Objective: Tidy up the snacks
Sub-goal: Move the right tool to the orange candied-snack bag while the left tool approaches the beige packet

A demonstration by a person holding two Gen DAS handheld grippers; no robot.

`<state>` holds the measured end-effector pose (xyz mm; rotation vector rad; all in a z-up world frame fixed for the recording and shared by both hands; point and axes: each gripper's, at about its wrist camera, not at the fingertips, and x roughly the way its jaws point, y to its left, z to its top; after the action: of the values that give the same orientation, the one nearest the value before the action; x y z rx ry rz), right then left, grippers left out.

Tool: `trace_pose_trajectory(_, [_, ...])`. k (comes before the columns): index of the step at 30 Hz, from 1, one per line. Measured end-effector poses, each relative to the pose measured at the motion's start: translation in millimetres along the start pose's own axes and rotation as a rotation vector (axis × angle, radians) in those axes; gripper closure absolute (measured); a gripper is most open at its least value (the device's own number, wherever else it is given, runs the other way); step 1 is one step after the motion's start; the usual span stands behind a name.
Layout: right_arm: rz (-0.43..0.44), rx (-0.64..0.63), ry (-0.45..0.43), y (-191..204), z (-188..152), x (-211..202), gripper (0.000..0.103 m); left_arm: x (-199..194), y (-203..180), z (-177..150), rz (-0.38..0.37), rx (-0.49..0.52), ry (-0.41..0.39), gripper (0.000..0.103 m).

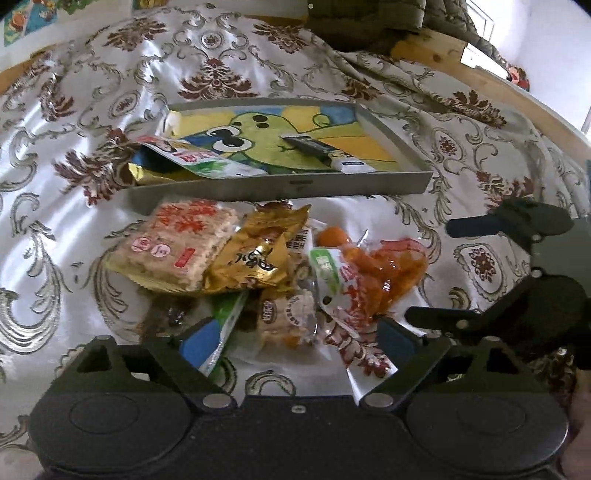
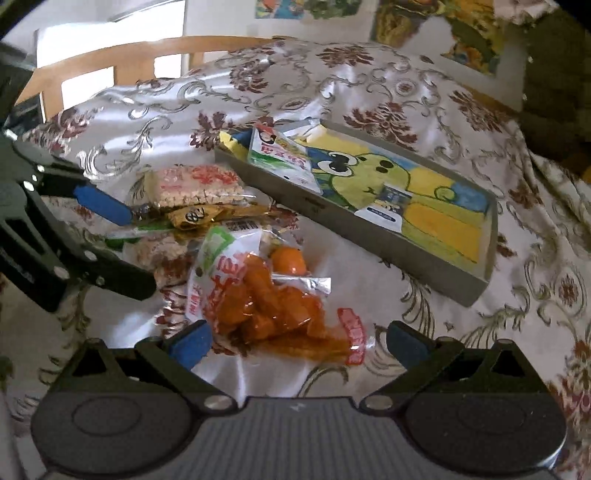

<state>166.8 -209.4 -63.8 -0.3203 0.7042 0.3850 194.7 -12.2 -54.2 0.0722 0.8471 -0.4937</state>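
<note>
A pile of snack packets lies on the flowered cloth: a rice-cracker pack [image 1: 177, 243] [image 2: 195, 184], a gold packet [image 1: 258, 254] [image 2: 199, 216], an orange-red snack bag [image 1: 373, 273] [image 2: 266, 306] and a small clear pack [image 1: 284, 321]. A grey tray [image 1: 280, 186] [image 2: 369, 232] with a frog picture holds a red-green packet [image 1: 195, 158] [image 2: 280, 158] and a dark-and-white pack [image 1: 325, 153] [image 2: 388, 206]. My left gripper [image 1: 295, 339] [image 2: 140, 254] is open over the small clear pack. My right gripper [image 2: 299, 343] [image 1: 424, 269] is open around the orange-red bag.
A wooden chair [image 2: 122, 59] stands behind the table on the left of the right wrist view. A wooden edge [image 1: 480, 70] runs along the far right of the left wrist view. Drawings [image 2: 472, 33] hang on the wall behind.
</note>
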Motion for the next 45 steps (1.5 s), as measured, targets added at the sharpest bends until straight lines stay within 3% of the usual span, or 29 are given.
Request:
trace_pose_trajectory(4, [0.037,-0.012,-0.015,-2.4,1.9,10.7,0.0,6.6,3.5,1.9,-0.015,-0.01,-0.004,0.024])
trace_pose_trajectory(9, [0.024,-0.142,-0.066,4.9,0.5,17.2,0.003,11.8,7.2,2.1,-0.033,-0.044,0.002,0.042])
trace_pose_trajectory(18, [0.061,-0.183,-0.004,11.8,3.2,31.3,0.007,21.5,12.8,-0.6,-0.026,-0.071,0.025,0.054])
trace_pose_trajectory(34, [0.049,-0.212,0.042,27.7,7.4,50.9,0.011,31.4,12.5,-0.4,0.015,-0.087,0.031,0.057])
trace_pose_trajectory(38, [0.039,-0.217,0.059,29.6,8.8,48.4,0.017,28.7,10.6,-1.6,0.028,-0.082,0.014,0.06])
trace_pose_trajectory(45, [0.025,-0.228,0.061,33.4,8.4,47.9,0.019,27.3,10.6,-2.7,0.034,-0.083,0.008,0.06])
